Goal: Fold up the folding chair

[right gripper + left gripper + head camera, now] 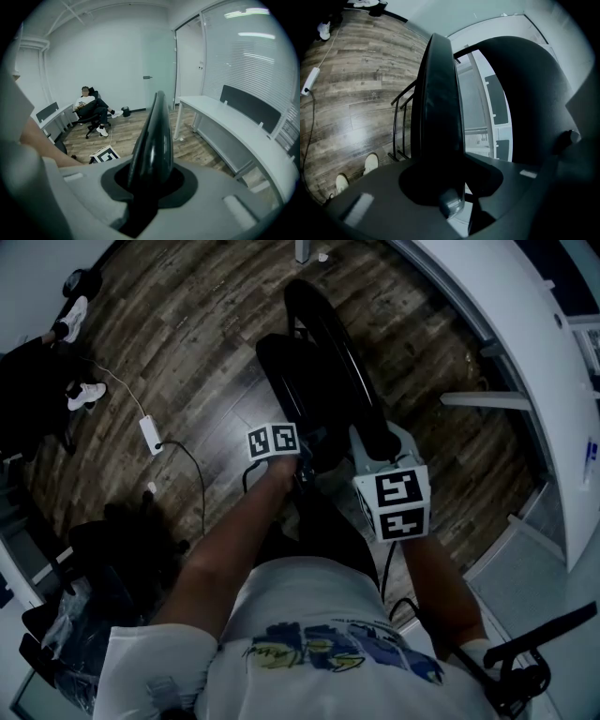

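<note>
The black folding chair stands on the wood floor in front of me. In the head view its seat panel (292, 381) is tipped up close to the long, narrow backrest (342, 371). My left gripper (305, 465) is shut on the near edge of the seat. The left gripper view shows the seat (438, 112) edge-on between the jaws (450, 187), the backrest (529, 98) dark at the right, and thin leg tubes (401, 122) below. My right gripper (367, 442) is shut on the backrest, which rises edge-on (152, 136) out of its jaws (150, 183).
A curved white desk (525, 352) runs along the right, close to the chair. On the floor at the left lie a cable with a white power adapter (150, 434) and shoes (86, 395). A black office chair (103, 559) stands at lower left. A person sits across the room (89, 105).
</note>
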### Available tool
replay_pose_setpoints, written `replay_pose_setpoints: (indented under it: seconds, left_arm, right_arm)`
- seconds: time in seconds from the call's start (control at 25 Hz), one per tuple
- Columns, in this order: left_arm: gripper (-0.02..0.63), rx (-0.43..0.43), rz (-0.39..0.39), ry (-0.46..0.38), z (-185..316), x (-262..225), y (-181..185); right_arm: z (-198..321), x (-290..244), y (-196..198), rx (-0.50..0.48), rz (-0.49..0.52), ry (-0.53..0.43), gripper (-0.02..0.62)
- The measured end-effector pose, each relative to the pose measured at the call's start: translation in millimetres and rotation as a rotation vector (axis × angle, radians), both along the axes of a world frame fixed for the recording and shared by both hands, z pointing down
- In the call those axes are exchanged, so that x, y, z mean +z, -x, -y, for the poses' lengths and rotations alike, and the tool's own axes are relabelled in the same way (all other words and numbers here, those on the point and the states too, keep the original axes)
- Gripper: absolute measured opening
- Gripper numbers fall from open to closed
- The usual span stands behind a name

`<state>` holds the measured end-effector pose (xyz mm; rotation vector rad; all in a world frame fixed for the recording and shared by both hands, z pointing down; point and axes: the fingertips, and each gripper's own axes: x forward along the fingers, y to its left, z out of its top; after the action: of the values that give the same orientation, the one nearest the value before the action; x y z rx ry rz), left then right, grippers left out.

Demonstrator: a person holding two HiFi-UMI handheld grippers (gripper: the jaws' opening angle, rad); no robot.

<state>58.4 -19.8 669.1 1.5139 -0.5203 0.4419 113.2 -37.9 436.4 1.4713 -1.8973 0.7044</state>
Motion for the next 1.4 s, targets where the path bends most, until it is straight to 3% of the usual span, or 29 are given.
replay_pose_setpoints:
  seconds: [0.8,1.4]
  left_arm:
    - [0.138,0.037,0.188,0.054,5,-12,-68]
    - [0.133,0.089,0.227,0.073,6,-10,-96]
  right_arm:
    - [4,-10,-14,0.004,0.011,-0.01,0.081]
    - [3,-12,-10,0.007,-0.008,-0.006,0.081]
